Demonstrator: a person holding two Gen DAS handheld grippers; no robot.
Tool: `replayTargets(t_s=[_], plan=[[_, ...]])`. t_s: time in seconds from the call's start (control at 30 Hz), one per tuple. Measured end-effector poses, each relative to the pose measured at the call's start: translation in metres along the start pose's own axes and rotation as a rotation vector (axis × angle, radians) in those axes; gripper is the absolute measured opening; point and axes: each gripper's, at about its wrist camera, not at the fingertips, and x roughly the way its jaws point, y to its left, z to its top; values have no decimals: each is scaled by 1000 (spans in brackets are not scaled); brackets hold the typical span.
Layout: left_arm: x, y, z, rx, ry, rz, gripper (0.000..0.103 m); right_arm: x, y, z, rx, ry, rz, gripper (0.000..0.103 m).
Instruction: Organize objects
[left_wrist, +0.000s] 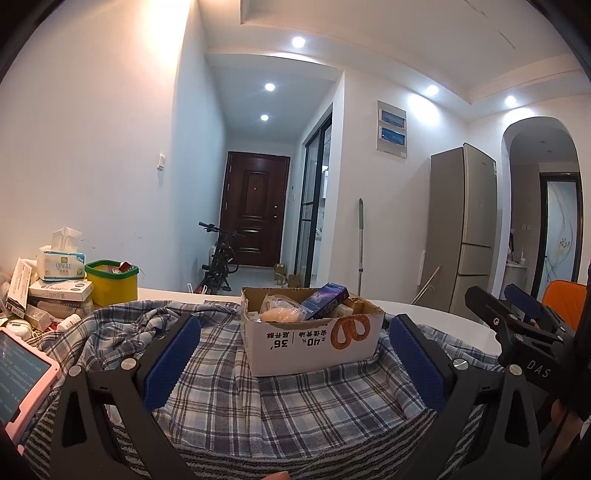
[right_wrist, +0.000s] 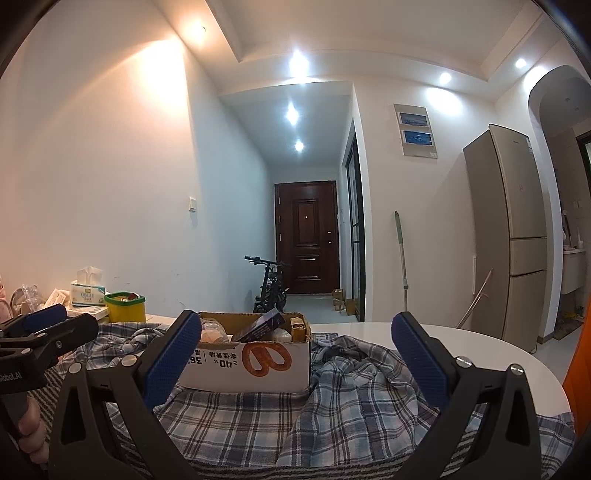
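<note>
Left wrist view: left gripper (left_wrist: 291, 365) and right gripper (right_wrist: 295, 365) both gape wide, empty (nothing pinched); approach the pretzel-print carton (left_wrist: 314, 336) level, one item at a time.

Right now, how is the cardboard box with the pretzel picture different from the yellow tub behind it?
The cardboard box is white, rectangular, and sits on the plaid cloth; the yellow tub has a green rim and stands off the cloth, beside the tissue pack. The box looks wider and lower, the tub narrower. Both are open-topped and hold items.
</note>
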Motion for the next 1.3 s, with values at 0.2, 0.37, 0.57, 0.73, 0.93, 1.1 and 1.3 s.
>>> replayTargets(t_s=[0.2,0.37,0.57,0.73,0.93,1.1,1.3], plan=[[2,-1,0,5,6,5,103,-1,2,0,2,0,2,103],[-1,0,0,4,-14,31,103,0,2,0,2,1,2,103],[0,1,-1,-7,-9,44,103,0,2,0,2,2,2,103],[1,1,-1,0,-9,46,103,0,2,1,2,2,2,103],[1,1,-1,0,-7,54,103,0,1,1,3,2,2,103],[2,1,-1,0,-7,56,103,0,1,1,3,2,2,103],[2,1,-1,0,-7,56,103,0,1,1,3,2,2,103]])
